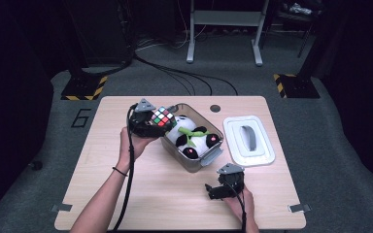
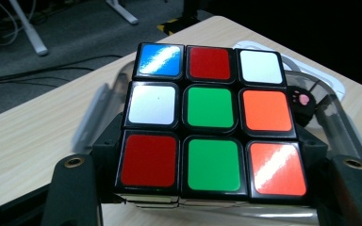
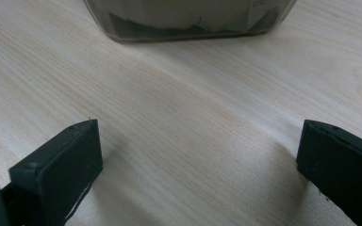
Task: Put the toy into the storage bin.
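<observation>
A scrambled puzzle cube (image 1: 162,117) (image 2: 212,125) is clamped between the jaws of my left gripper (image 1: 151,122) (image 2: 212,188), held in the air just over the left rim of a clear plastic bin (image 1: 192,162) (image 2: 332,113). Inside the bin lies a black-and-white panda plush (image 1: 194,138) with a green ribbon; one pink-padded paw (image 2: 304,99) shows past the cube. My right gripper (image 1: 213,190) (image 3: 195,155) rests low over the table near the front, jaws wide apart with bare wood between them, facing the bin's near wall (image 3: 188,21).
The bin's white lid (image 1: 249,140) with a grey handle lies flat to the right of the bin. A dark round grommet (image 1: 215,108) sits at the table's back edge. Cables and stand legs cross the floor behind the table.
</observation>
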A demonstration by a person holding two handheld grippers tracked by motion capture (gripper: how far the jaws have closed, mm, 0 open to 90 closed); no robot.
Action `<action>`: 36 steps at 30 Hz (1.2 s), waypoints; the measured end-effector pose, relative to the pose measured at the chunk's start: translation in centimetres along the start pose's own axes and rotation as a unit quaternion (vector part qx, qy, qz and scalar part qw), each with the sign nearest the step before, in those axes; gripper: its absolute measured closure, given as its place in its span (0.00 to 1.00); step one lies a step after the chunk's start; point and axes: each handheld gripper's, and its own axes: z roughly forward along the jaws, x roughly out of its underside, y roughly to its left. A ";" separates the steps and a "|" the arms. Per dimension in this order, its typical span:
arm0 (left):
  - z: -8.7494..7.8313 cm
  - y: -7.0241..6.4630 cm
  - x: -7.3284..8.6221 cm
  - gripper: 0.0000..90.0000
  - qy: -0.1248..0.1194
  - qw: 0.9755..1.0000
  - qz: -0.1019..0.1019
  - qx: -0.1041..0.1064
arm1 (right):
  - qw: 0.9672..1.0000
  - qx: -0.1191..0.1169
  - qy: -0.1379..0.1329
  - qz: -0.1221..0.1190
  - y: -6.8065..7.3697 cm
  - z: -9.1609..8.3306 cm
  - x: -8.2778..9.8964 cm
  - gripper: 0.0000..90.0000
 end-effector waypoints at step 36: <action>8.6 -7.5 0.1 0.34 0.088 0.992 0.019 0.089 | 1.000 0.004 0.000 0.004 0.0 0.0 0.0 0.00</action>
